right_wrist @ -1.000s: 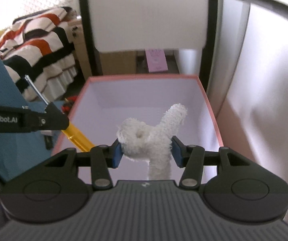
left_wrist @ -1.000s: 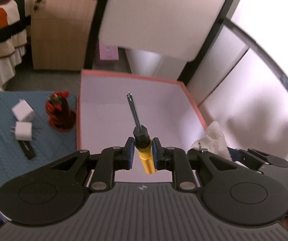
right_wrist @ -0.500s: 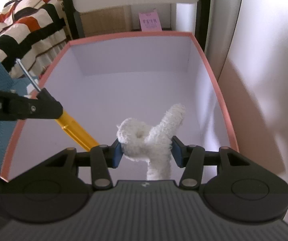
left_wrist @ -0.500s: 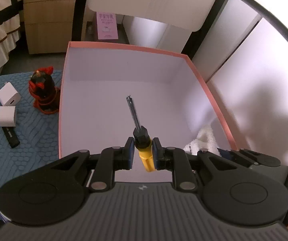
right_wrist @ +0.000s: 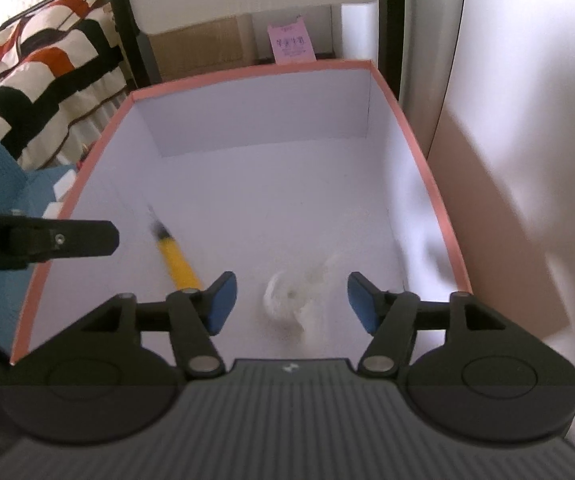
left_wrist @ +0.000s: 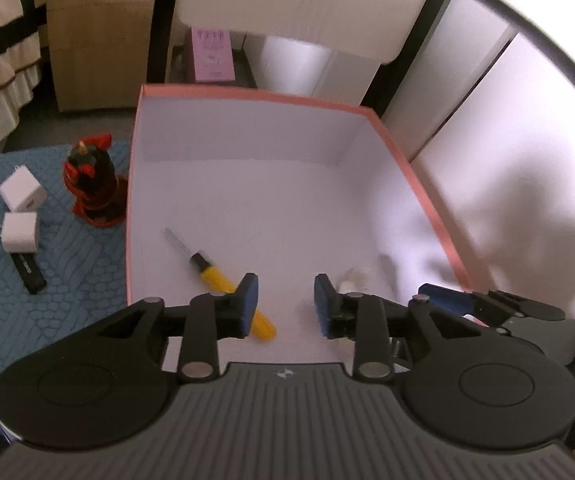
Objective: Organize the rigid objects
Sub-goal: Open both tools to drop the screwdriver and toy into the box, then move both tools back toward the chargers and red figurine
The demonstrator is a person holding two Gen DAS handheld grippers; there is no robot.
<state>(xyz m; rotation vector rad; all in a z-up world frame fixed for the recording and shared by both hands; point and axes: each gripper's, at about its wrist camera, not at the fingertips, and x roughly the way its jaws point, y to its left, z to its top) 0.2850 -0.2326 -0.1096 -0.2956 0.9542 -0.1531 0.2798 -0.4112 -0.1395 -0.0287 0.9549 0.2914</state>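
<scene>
Hovering with jaws spread and empty over the pink-rimmed box point(left_wrist: 415, 168), the left gripper point(left_wrist: 285, 300) and right gripper point(right_wrist: 290, 296) risk clipping its near wall on withdrawal, jolting the yellow-handled screwdriver point(left_wrist: 215, 276) at near left and the white plush toy point(right_wrist: 287, 298) at near right inside.

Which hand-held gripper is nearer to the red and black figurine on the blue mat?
Left. The left hand-held gripper hangs open over the box's near-left part, beside the red and black figurine. The right hand-held gripper is open farther right.
</scene>
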